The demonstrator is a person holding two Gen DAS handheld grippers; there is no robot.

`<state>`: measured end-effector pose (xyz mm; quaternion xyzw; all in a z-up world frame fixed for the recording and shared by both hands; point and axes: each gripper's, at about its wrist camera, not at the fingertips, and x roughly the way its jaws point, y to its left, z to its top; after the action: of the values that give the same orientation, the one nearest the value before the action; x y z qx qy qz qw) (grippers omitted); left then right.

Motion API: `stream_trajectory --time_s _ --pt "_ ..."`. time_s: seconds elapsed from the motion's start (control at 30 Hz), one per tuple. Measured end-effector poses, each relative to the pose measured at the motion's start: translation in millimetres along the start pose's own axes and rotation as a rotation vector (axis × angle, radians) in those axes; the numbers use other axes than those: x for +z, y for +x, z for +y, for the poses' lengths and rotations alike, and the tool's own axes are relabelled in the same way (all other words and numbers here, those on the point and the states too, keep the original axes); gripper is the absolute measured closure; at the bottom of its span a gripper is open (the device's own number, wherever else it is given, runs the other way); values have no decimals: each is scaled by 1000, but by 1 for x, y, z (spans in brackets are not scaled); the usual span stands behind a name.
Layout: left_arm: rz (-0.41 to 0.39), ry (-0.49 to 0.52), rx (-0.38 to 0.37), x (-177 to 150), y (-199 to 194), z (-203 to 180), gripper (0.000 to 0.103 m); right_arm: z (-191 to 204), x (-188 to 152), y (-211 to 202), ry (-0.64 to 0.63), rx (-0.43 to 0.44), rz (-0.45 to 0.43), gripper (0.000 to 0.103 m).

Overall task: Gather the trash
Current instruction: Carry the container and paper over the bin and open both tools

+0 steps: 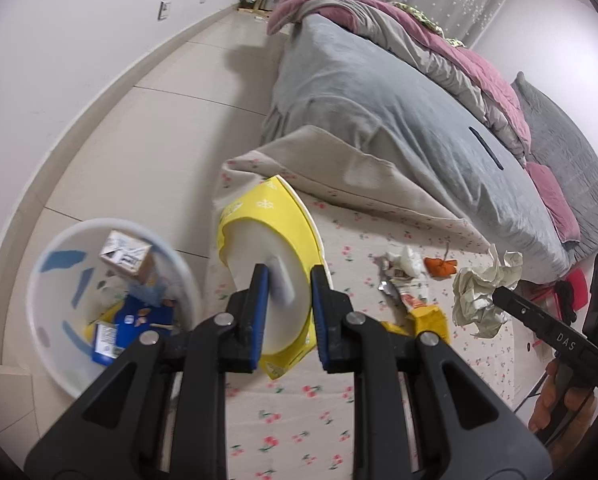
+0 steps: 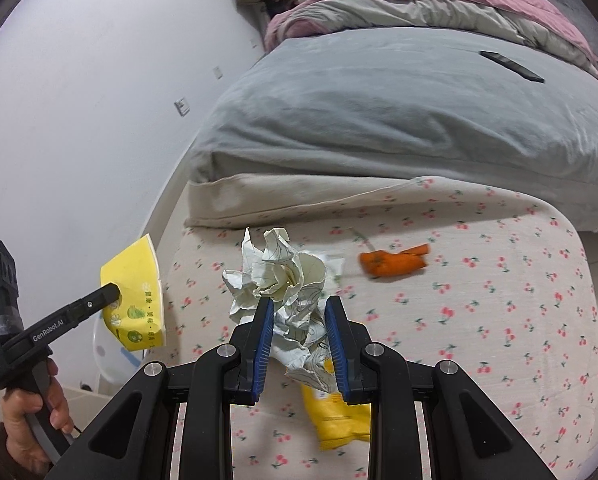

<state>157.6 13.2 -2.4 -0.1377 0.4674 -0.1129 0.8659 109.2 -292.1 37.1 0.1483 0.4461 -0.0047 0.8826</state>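
Observation:
My left gripper (image 1: 289, 276) is shut on the rim of a yellow paper bowl (image 1: 267, 204) with a white inside, held tilted above the left edge of a cherry-print cloth (image 1: 299, 400). The same bowl (image 2: 135, 300) shows at the left of the right wrist view. My right gripper (image 2: 299, 308) is shut on a crumpled ball of white paper (image 2: 283, 272), lifted off the cloth. A yellow snack bag (image 2: 335, 416), an orange scrap (image 2: 391, 262) and a crumpled white wrapper (image 1: 403, 264) lie on the cloth.
A white bin (image 1: 47, 320) stands on the floor to the left of the cloth, with a small carton and blue and yellow packaging inside. A bed with a grey cover (image 1: 379, 112) rises behind the cloth; a black flat device (image 2: 511, 66) lies on it.

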Motion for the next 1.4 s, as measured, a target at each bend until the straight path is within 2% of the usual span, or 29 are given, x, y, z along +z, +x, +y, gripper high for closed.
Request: stream_trajectory --time_s 0.57,0.87,1.1,1.13,1.2,1.23,1.27,1.4 --pt "-31 -69 111 -18 -34 89 80 93 -22 45 -133 81 70 76" --pt "2 -99 172 -31 -31 127 80 142 -32 69 -202 131 101 76" --pt "29 -98 194 -36 -24 142 78 176 -39 89 -245 161 126 76" --pt "36 -102 199 -36 -24 144 75 181 -41 91 -252 164 130 76" --pt "53 -103 209 -37 -25 146 57 190 -43 95 -262 168 135 76" --pt "57 -104 219 -38 -27 146 37 194 -43 97 -267 171 138 76" --pt "53 -105 234 -39 -30 147 24 197 -44 100 -271 173 141 75" --pt "54 -87 292 -41 -37 151 20 207 -46 108 -283 173 149 75"
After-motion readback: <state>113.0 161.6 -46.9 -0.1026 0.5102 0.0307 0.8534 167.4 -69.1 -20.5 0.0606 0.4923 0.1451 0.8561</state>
